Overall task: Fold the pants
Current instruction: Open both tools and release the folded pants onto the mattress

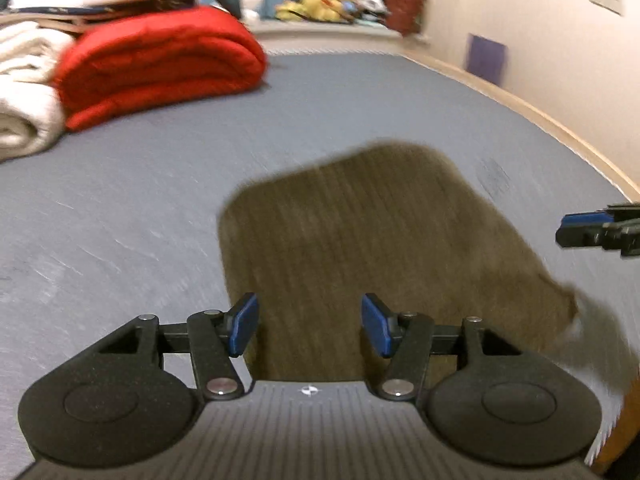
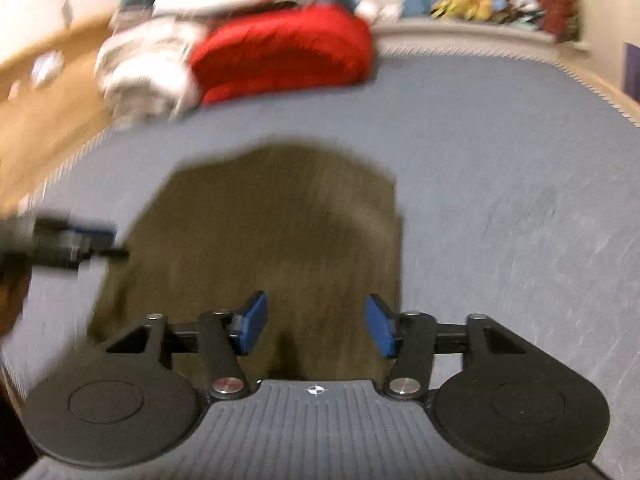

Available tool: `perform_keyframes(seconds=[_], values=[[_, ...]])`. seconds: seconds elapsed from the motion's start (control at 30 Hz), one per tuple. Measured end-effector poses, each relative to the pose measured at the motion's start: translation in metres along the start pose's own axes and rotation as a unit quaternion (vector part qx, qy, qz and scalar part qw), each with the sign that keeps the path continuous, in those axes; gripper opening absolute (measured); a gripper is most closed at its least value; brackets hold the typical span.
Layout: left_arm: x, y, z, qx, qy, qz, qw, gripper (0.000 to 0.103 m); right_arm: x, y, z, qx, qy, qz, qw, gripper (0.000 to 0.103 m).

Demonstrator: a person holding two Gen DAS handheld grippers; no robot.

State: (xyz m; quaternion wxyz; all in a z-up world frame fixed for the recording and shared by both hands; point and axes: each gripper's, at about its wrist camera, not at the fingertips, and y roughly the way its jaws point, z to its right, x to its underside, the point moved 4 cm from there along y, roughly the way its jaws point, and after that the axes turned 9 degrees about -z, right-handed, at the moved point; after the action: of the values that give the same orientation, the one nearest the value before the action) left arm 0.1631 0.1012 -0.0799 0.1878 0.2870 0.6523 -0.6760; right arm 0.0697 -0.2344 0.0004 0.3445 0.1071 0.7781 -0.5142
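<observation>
The brown ribbed pants lie in a compact folded shape on the grey-blue bed. My left gripper is open and empty, just above the near edge of the pants. My right gripper is open and empty over the near right part of the pants. The right gripper also shows at the right edge of the left wrist view. The left gripper shows at the left edge of the right wrist view. Both views are motion-blurred.
A folded red quilt and white blankets are stacked at the far left of the bed. Plush toys and a red cushion sit on a ledge behind. A wooden bed frame and wall run along the right.
</observation>
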Motion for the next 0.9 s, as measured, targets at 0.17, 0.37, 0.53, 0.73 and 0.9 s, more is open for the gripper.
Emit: perform_keyframes(seconds=[0.17, 0.37, 0.53, 0.73, 0.9], values=[[-0.056, -0.006, 0.001, -0.053, -0.050, 0.016, 0.9972, 0.060, -0.066, 0.022, 0.001, -0.008, 0.061, 0.044, 0.997, 0.064], [-0.065, 0.021, 0.003, -0.066, -0.060, 0.006, 0.9960, 0.031, -0.090, 0.085, -0.008, 0.049, 0.042, 0.046, 0.997, 0.058], [-0.053, 0.062, -0.005, -0.070, -0.057, -0.046, 0.9948, 0.023, -0.088, 0.150, 0.019, 0.121, 0.099, -0.008, 0.988, 0.050], [-0.054, 0.067, -0.010, -0.064, -0.061, -0.045, 0.9950, 0.024, -0.095, 0.172, 0.012, 0.175, 0.061, -0.009, 0.983, 0.050], [-0.050, 0.066, -0.013, -0.057, -0.063, -0.047, 0.9953, 0.024, -0.094, 0.170, 0.019, 0.179, 0.067, -0.016, 0.981, 0.050]])
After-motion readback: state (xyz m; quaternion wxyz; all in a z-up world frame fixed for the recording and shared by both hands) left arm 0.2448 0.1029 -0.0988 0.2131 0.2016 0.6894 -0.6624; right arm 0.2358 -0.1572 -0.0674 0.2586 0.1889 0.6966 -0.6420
